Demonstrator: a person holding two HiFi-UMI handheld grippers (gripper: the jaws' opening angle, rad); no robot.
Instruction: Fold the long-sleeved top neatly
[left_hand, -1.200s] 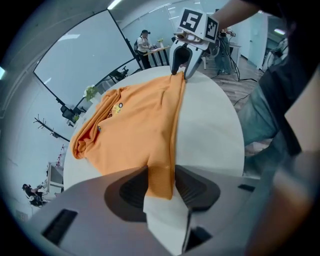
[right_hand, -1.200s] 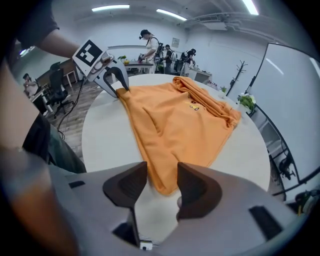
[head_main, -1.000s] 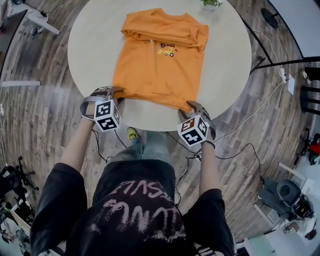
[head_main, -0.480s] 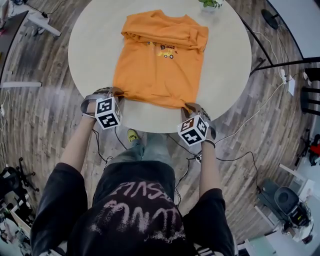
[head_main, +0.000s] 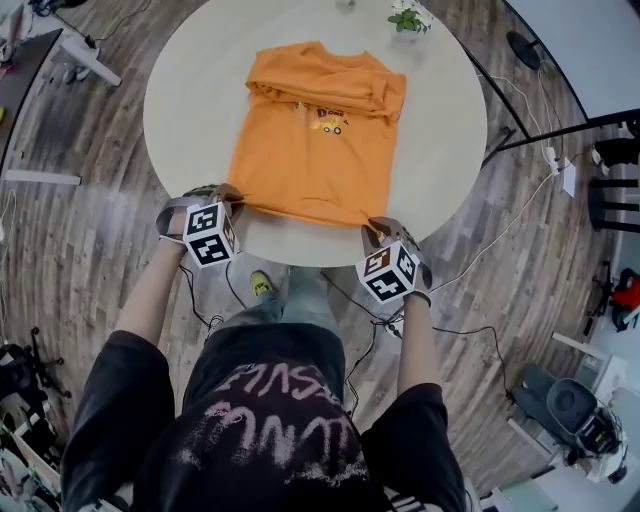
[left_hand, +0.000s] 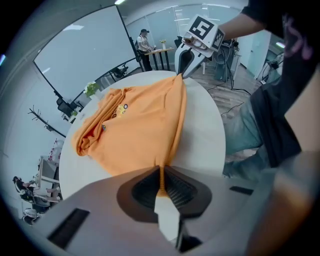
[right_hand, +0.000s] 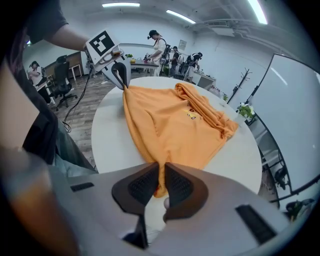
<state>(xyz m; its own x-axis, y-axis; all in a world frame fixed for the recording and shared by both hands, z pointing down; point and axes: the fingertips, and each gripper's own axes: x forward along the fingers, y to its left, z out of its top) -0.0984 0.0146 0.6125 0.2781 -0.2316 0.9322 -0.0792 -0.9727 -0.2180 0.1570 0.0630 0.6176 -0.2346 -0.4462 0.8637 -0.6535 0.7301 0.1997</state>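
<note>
Obs.: orange long-sleeved top (head_main: 315, 150) of soft knit fabric lies flat on the round pale table (head_main: 440, 130), sleeves gathered across the collar end.

Long axis runs straight away from the person, near hem (head_main: 300, 208) closest and collar at the far side. The whole garment lies ahead of both grippers.

Left gripper (head_main: 232, 195): jaws have just been closing and are now nearly together, pads pinching the left hem corner; a thin fold of orange cloth shows between them.

Right gripper (head_main: 372, 225): the same, clamped on the right hem corner.

The hem is drawn in a line between the two and is lifted slightly off the table edge. Each gripper is at its own corner, so neither is nearer.

Judgement: the next move is likely to carry the hem forward along the long axis toward the collar, both sides level.

Containers: one small pot (head_main: 405, 22) at the far rim, holding a green plant, well apart from the top.
</note>
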